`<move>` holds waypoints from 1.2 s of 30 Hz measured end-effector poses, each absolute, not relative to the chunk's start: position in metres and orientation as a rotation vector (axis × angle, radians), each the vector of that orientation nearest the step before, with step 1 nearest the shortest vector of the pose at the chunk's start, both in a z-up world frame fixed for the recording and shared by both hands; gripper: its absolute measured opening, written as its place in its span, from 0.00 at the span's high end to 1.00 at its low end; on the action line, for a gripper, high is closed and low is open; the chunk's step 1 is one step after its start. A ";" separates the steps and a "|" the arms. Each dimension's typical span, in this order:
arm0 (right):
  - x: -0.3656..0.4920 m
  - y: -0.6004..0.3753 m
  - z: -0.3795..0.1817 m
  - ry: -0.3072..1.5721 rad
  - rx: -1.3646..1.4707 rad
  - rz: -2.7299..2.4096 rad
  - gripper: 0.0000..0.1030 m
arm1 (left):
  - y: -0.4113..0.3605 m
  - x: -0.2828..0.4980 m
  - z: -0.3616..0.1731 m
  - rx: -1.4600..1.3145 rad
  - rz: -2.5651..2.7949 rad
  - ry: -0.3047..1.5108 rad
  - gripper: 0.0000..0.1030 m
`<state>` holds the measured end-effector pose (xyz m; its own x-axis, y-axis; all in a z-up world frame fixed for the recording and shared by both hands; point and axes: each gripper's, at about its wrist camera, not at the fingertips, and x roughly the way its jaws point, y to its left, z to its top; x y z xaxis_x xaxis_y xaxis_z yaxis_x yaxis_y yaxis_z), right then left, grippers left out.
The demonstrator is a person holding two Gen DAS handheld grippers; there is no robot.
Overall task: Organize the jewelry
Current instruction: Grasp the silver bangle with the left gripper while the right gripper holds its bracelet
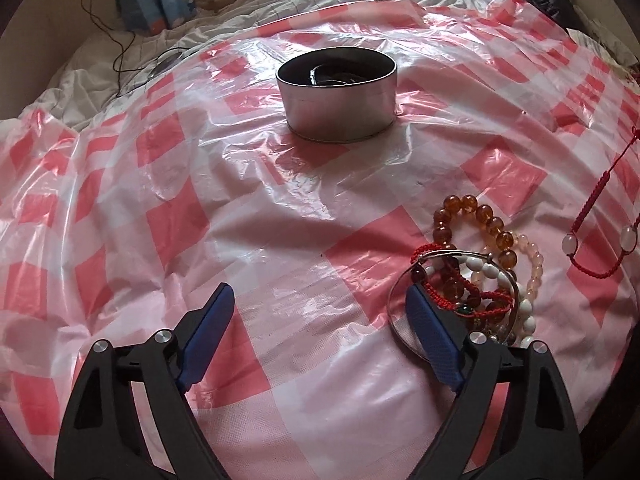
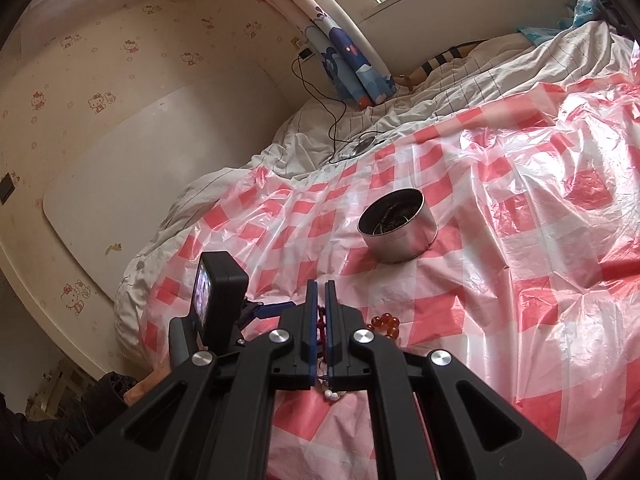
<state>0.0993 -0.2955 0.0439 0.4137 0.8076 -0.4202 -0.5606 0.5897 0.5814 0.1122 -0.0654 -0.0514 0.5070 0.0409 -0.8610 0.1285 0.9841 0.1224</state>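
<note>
A round metal tin (image 1: 337,96) stands open on the pink checked plastic sheet (image 1: 240,216), with dark jewelry inside; it also shows in the right wrist view (image 2: 398,228). A pile of bracelets (image 1: 476,272) lies at the right: amber beads, white beads, red cord and a silver bangle. My left gripper (image 1: 320,300) is open and empty, its right finger beside the pile. My right gripper (image 2: 321,292) is shut on a red cord bracelet (image 2: 321,322), held above the pile. The red cord (image 1: 592,200) hangs at the right edge of the left wrist view.
The sheet covers a bed with a white quilt (image 2: 400,120). A black cable (image 2: 320,96) and blue curtain (image 2: 352,64) are at the far side. The left gripper's camera unit (image 2: 216,300) sits just left of my right gripper.
</note>
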 end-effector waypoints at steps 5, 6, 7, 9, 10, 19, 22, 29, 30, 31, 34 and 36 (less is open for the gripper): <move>0.100 -0.295 0.042 0.744 0.392 0.880 0.96 | -0.065 0.110 -0.051 0.140 -0.098 1.041 0.35; 0.100 -0.296 0.042 0.744 0.392 0.880 0.96 | -0.066 0.109 -0.051 0.137 -0.114 1.039 0.42; 0.100 -0.295 0.042 0.745 0.393 0.880 0.96 | -0.067 0.107 -0.050 0.132 -0.146 1.030 0.53; 0.101 -0.296 0.041 0.746 0.391 0.879 0.96 | -0.068 0.106 -0.051 0.128 -0.168 1.034 0.70; 0.101 -0.296 0.041 0.747 0.391 0.878 0.96 | -0.069 0.105 -0.051 0.121 -0.179 1.036 0.83; 0.104 -0.300 0.039 0.747 0.396 0.866 0.96 | -0.058 0.097 -0.035 0.043 -0.202 1.011 0.97; 0.104 -0.301 0.039 0.741 0.398 0.863 0.96 | -0.046 0.095 -0.028 -0.011 -0.189 0.994 0.97; 0.103 -0.304 0.042 0.721 0.410 0.863 0.96 | -0.026 0.093 -0.015 -0.131 -0.209 0.952 0.97; 0.103 -0.304 0.042 0.717 0.409 0.863 0.96 | -0.024 0.093 -0.013 -0.146 -0.213 0.943 0.97; 0.103 -0.304 0.044 0.711 0.409 0.864 0.96 | -0.023 0.094 -0.012 -0.151 -0.212 0.937 0.97; 0.104 -0.304 0.048 0.688 0.407 0.866 0.96 | -0.023 0.097 -0.008 -0.156 -0.212 0.921 0.97; 0.107 -0.305 0.051 0.672 0.426 0.876 0.96 | -0.024 0.103 -0.004 -0.159 -0.210 0.905 0.97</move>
<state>0.1070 -0.3048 0.0508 0.4585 0.8126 -0.3596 -0.5581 0.5783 0.5951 0.1025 -0.0239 -0.0036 0.5995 -0.2472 -0.7612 0.1140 0.9678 -0.2245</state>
